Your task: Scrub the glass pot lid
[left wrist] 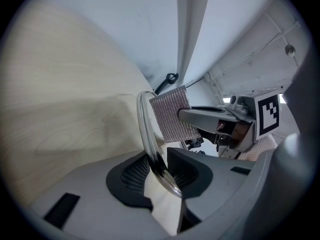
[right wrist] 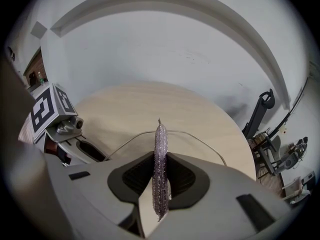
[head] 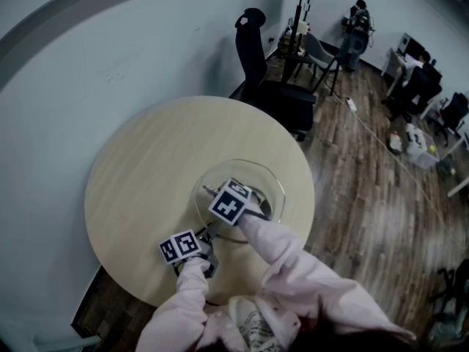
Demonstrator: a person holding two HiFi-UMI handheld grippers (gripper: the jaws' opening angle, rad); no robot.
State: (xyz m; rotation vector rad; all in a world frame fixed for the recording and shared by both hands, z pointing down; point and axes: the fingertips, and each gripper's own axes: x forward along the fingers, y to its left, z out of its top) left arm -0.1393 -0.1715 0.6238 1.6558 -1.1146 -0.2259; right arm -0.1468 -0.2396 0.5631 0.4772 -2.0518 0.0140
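Left of the glass pot lid (head: 256, 178), a pale pink sleeve (head: 183, 299) leads to the left gripper (left wrist: 159, 168). It meets the lid at the near left part of its edge. Its jaws are clamped on the lid's rim, and the clear glass edge runs up between the two dark pads. The lid sits on the round, light wood desk (head: 146, 167), toward the desk's near right part. Whether the gripped edge is lifted off the wood cannot be told.

Over the middle of the lid, the right gripper (right wrist: 160, 159) comes in from the near right. Its jaws are pressed together on a silvery mesh scrub pad (left wrist: 170, 115). In the right gripper view the pad stands edge-on between the pads. Its tip reaches just past the jaws, toward the curved rim of the lid. In the left gripper view the flat square of the pad hangs just beside the lid's upright rim, on its right side. Whether it touches the glass is not clear.

Beyond the lid to the right, off the desk, a black office chair (head: 264, 72) stands on the wooden floor (head: 366, 182).
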